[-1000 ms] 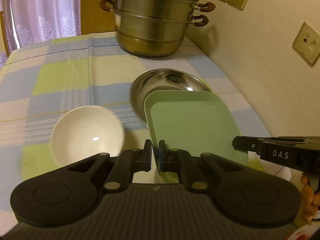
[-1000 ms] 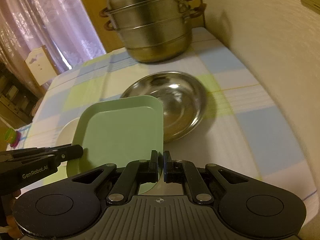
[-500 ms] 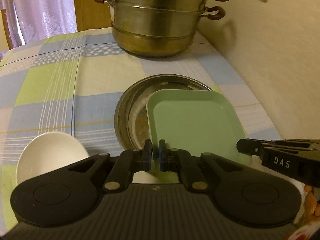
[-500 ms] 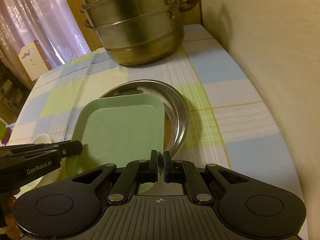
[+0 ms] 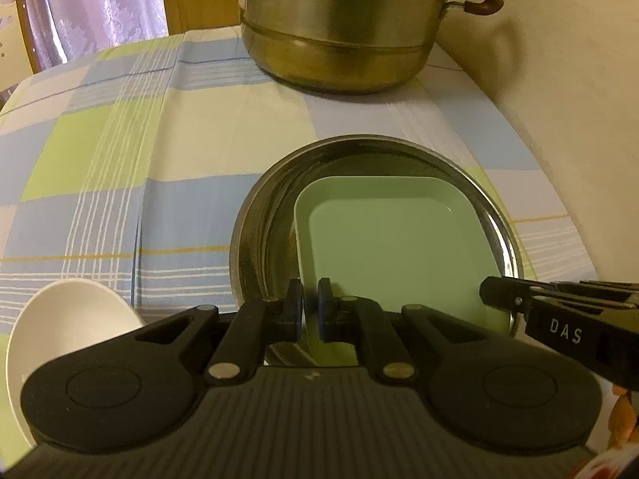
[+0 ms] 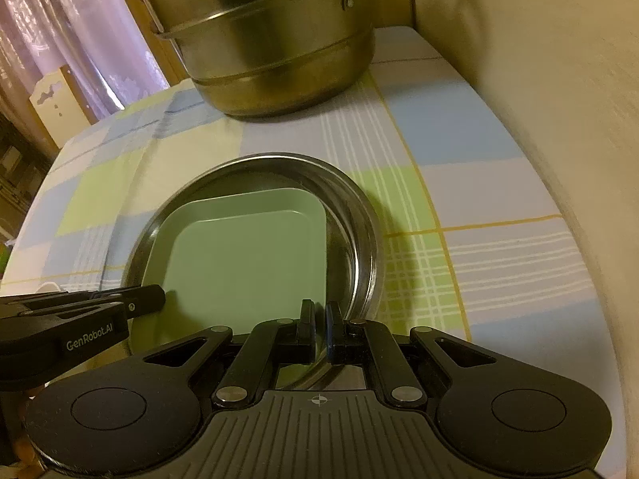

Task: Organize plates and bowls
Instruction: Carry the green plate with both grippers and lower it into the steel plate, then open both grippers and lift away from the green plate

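A square pale green plate (image 5: 395,247) (image 6: 247,263) sits low inside a round steel basin (image 5: 263,207) (image 6: 359,215) on the checked tablecloth. My left gripper (image 5: 310,311) is shut on the plate's near left rim. My right gripper (image 6: 319,331) is shut on the plate's near right rim. Each gripper shows in the other's view, the right gripper (image 5: 559,319) at the right edge and the left gripper (image 6: 80,315) at the left edge. A white bowl (image 5: 68,331) stands on the cloth left of the basin.
A big stacked steel steamer pot (image 5: 343,28) (image 6: 271,40) stands at the far end of the table. A cream wall (image 6: 539,99) runs close along the right side. Curtains (image 5: 100,4) hang at the back left. A person's fingers (image 5: 623,419) hold the right gripper.
Both grippers carried the green plate forward and down, from above the basin's near rim into the basin. The white bowl slid toward the lower left of the left wrist view.
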Available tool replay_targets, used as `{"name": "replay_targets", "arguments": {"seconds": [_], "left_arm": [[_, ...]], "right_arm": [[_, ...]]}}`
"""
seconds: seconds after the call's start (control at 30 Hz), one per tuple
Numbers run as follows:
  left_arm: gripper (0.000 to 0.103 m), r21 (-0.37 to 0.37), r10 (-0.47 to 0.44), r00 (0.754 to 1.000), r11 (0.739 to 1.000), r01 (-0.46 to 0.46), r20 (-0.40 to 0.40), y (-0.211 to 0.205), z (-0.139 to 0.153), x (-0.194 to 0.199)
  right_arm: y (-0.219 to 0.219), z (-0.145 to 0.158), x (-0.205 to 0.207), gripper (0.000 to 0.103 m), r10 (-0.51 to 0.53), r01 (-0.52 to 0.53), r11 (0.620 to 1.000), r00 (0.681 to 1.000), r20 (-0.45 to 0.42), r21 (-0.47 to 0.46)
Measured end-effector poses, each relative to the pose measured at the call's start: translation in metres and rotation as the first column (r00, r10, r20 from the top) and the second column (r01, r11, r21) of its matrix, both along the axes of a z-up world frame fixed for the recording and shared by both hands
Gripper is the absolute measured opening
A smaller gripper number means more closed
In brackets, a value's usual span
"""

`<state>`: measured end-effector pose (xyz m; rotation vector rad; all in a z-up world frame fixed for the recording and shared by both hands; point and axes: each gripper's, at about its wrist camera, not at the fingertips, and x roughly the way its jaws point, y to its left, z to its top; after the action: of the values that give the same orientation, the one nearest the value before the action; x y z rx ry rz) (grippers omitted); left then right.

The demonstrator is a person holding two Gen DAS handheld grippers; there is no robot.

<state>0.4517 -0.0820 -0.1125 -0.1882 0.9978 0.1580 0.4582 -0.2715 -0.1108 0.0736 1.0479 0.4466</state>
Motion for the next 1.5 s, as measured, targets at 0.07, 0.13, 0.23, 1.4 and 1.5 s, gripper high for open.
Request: {"name": "replay_targets", "arguments": {"seconds": [0.07,0.13,0.23,1.4,1.5], "left_arm": [[0.006,0.009,0.005,1.0,1.0,-0.005,-0.009,0.0,-0.002,0.003],[0.007,0.01,0.009,1.0,1.0,-0.009,-0.019,0.001,-0.004,0.004],[0.007,0.009,0.017,0.999,1.0,-0.016,-0.028,0.001,-0.005,0.007],[0.018,0.056,-0.007,0.994,0.998,0.001,0.112,-0.017,0.092,-0.112],[0.02,0.046,0.001,0.994,0.999,-0.006,0.109,-0.018,0.098,-0.132]], "right_arm": [[0.0,-0.002,0.002,0.005,0.0,0.0,1.0,1.0,-0.004,-0.001],[0.0,-0.003,0.003,0.005,0.003,-0.003,1.0,1.0,-0.003,0.006],[0.0,-0.004,0.004,0.005,-0.004,0.004,1.0,1.0,0.017,0.006],[-0.054,0.072,-0.071,0.043,-0.019,-0.001,0.982,0.995,0.103,0.188],[-0.063,0.078,-0.087,0.045,-0.027,0.005,0.977,0.995,0.101,0.215]]}}
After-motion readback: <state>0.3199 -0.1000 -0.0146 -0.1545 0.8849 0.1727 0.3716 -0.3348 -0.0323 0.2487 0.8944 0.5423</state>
